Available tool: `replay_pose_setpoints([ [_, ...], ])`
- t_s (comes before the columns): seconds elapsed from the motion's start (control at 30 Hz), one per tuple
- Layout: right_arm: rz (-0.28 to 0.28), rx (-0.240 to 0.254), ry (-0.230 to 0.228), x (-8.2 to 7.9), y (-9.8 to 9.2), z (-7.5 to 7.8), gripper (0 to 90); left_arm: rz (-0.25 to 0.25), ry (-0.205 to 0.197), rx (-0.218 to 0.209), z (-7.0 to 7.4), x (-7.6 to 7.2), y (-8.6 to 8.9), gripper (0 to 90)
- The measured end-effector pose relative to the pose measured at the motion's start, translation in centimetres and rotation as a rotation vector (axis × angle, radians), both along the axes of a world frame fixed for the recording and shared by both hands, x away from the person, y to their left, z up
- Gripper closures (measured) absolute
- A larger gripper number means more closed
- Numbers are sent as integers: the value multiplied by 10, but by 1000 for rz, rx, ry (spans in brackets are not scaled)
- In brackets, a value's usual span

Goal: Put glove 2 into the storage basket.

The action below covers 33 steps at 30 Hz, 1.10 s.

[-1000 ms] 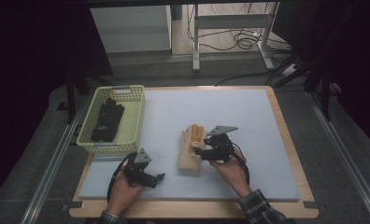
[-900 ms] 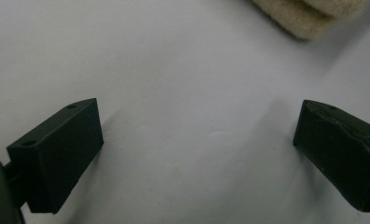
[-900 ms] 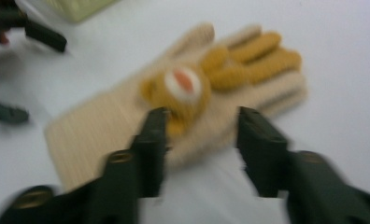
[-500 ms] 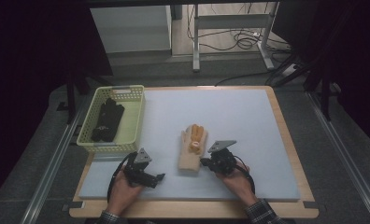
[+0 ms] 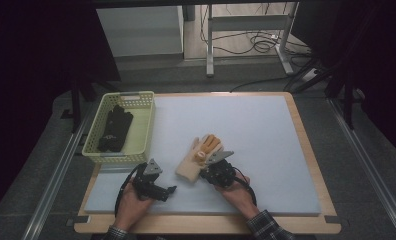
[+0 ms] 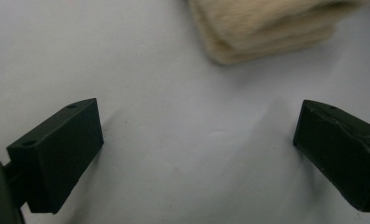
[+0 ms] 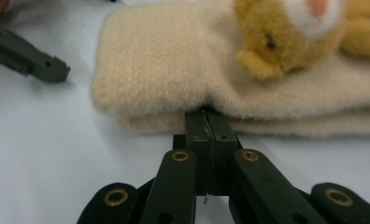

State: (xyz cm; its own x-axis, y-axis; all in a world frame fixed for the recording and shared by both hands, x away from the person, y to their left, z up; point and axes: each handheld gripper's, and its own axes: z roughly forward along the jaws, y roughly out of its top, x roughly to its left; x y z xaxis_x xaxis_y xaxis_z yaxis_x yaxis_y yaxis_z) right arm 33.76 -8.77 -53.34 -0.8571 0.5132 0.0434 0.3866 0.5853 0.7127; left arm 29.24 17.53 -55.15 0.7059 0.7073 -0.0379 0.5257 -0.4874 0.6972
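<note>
One cream glove [image 5: 200, 159], fingers toward the table's far-right; right tool [image 7: 206, 122] shut at its cuff edge, left tool [image 6: 195, 140] wide

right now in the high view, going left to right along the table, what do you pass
black gloves in the yellow basket → left gripper → cream and orange glove → right gripper, shut at that glove's edge
</note>
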Motion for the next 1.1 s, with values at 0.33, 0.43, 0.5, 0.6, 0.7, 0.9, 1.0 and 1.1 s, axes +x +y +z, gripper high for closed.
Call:
replay_pose_setpoints([
  [0.33,0,-6,-25,4,15,-1,872,0,0,0,0,0,0,16],
  [0.43,-1,-10,-28,3,14,-1,843,0,0,0,0,0,0,16],
  [0.5,-3,-26,-47,2,11,1,816,0,0,0,0,0,0,17],
  [0.6,-16,-21,-60,-1,3,4,776,0,-1,3,0,0,0,16],
  [0.7,-39,-20,-67,-2,-10,7,727,0,0,4,0,0,0,15],
  [0.9,-118,3,-73,0,-45,12,612,0,4,7,0,0,-1,15],
  [1.0,-160,-2,-81,1,-63,13,542,0,4,8,0,0,-1,15],
  [1.1,-203,-19,-95,3,-79,13,481,0,6,4,0,1,0,15],
])
